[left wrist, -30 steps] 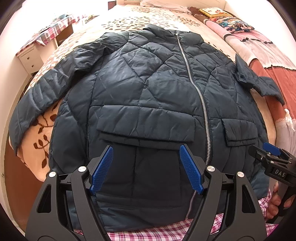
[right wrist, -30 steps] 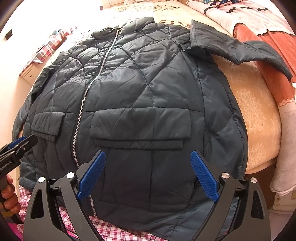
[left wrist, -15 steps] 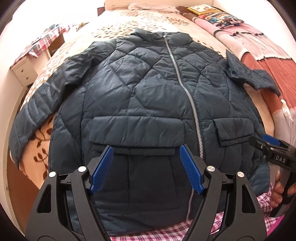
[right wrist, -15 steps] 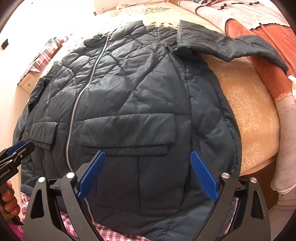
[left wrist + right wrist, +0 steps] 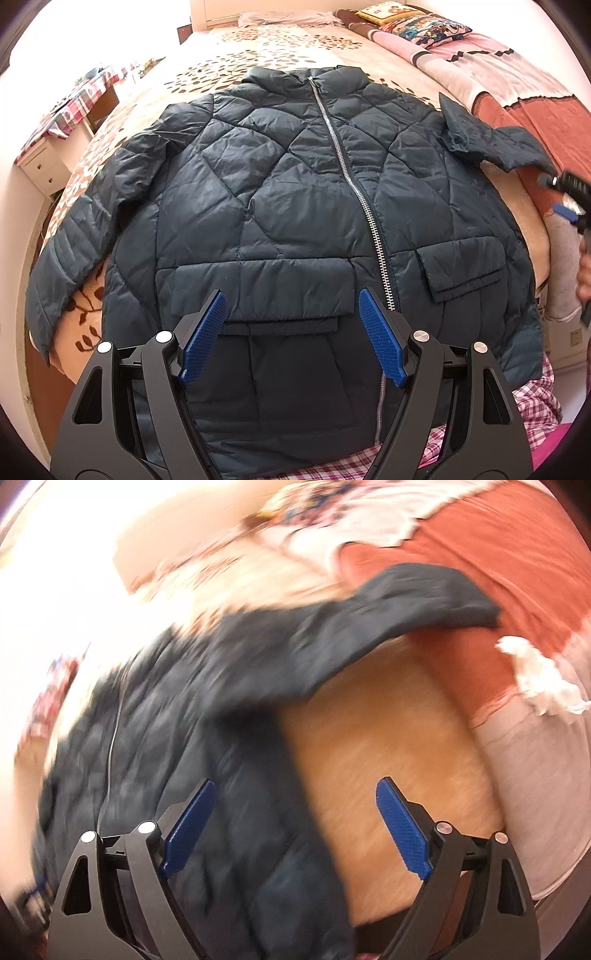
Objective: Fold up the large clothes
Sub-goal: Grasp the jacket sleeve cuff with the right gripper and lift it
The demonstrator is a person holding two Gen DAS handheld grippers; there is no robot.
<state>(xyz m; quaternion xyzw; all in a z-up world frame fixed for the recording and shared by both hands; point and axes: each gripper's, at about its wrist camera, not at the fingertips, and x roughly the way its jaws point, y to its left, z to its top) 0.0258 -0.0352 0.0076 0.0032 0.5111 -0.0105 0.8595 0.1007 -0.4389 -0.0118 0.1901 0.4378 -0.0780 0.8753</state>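
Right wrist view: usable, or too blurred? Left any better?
Right wrist view: heavy motion blur, the jacket and bedding smeared, only the right gripper fingers sharp. Left wrist view: sharp, the jacket's zipper crisp, though the wall at upper left is blown out and the fisheye bends the edges.

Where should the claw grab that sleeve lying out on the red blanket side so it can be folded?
Probably the cuff end of the right sleeve. That tip lies flat and loose on the red blanket, away from the jacket body, so it should lift easily. The open right claw could come in from the bed's edge, one finger sliding under the cuff, then carry it across toward the zipper.
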